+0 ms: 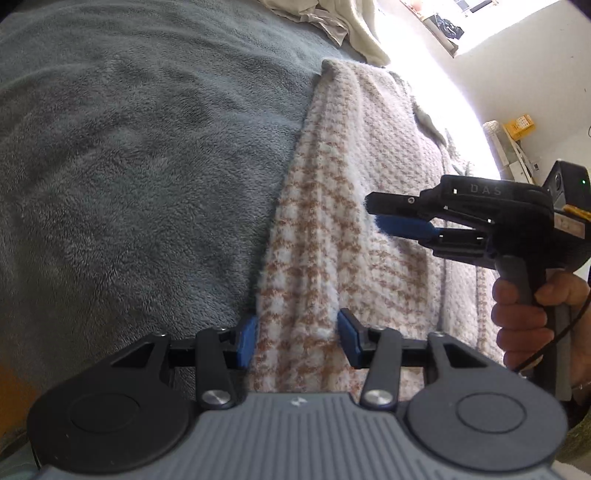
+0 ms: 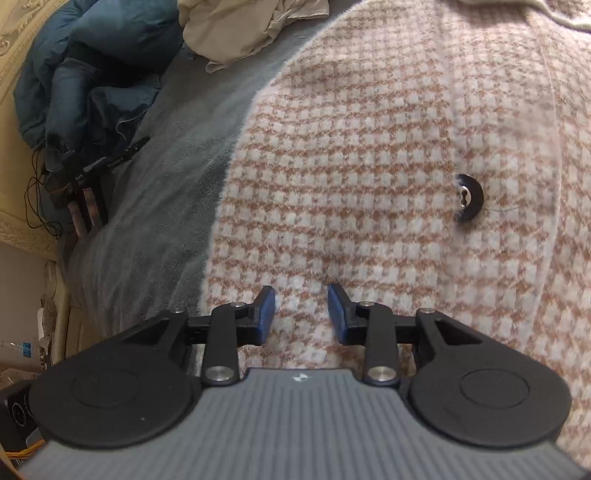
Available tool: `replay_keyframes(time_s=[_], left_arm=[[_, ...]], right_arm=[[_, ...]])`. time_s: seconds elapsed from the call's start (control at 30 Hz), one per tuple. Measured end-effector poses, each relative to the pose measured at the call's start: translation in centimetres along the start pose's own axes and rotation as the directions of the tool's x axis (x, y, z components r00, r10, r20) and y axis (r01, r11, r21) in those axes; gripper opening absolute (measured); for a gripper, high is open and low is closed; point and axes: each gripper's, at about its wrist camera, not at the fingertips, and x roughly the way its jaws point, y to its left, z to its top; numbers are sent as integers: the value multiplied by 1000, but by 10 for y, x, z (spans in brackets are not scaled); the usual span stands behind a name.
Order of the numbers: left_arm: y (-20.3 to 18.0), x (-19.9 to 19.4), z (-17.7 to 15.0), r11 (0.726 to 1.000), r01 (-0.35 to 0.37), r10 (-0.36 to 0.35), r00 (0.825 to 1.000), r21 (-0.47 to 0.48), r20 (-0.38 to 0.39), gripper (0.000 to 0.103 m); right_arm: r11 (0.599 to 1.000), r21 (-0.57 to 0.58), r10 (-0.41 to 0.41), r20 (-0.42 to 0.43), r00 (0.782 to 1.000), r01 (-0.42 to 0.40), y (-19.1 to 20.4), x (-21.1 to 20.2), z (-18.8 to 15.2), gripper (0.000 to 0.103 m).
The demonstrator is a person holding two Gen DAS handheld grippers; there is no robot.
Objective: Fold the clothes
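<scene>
The checked jacket (image 1: 332,206) lies flat on the grey fleece blanket (image 1: 129,166) covering the bed, folded into a long strip that runs away from the left gripper (image 1: 297,341). It is a pink-and-tan houndstooth knit, fuzzy and thick-looking, with a black button (image 2: 468,198) on the front panel.

Left gripper: jaws apart, nothing pinched. They straddle the near end of the folded strip, one blue pad at the strip's left edge, the other over the cloth. Whether the pads touch the cloth cannot be told.

Right gripper (image 2: 301,314): jaws parted and empty, low over the jacket's front panel, button off to the right. In the left wrist view it is seen side-on over the far part of the strip, held by a hand (image 1: 535,314).

Handling judgement: soft and floppy, probably light to medium weight for its bulk. No stiffness, so any lifted edge will sag and drag the layers under it. The fuzzy surface should grip the pads well, so slip is unlikely; snagging fibres is the bigger risk. The button is a hard lump, so keep the pads off it.

Where to grab: pinch through all layers at the near end's two corners, one gripper each, then carry that end over toward the far end. Grabbing only the top layer would likely unfold the strip.

Other clutter: beige clothes (image 2: 251,26) and a dark blue jacket (image 2: 99,66) at the far side of the bed, well apart.
</scene>
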Motion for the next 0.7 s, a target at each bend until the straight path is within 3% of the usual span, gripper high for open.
replay_keyframes(time_s=[0.07, 0.23, 0.33, 0.5, 0.63, 0.7], left_arm=[[3, 1, 1, 999, 15, -16, 1000, -29, -2, 46], [-10, 5, 1, 1000, 0, 0, 1000, 27, -9, 45], [-21, 3, -6, 995, -59, 58, 998, 82, 23, 31], [-52, -9, -22, 969, -156, 136, 985, 191, 110, 25], [-77, -23, -31, 945, -169, 127, 978, 279, 164, 24], [-87, -29, -36, 931, -167, 111, 977, 325, 183, 24]], right_arm=[[999, 32, 6, -13, 1000, -5, -4, -3, -7, 31], [996, 90, 4, -30, 1000, -1, -8, -5, -9, 32], [996, 91, 1, -39, 999, 2, -4, -3, -7, 40], [995, 91, -28, -50, 998, 33, 10, -9, 5, 44], [998, -3, -57, 39, 998, 57, 37, -18, 33, 49], [984, -122, -121, 78, 990, 130, 59, -12, 52, 57]])
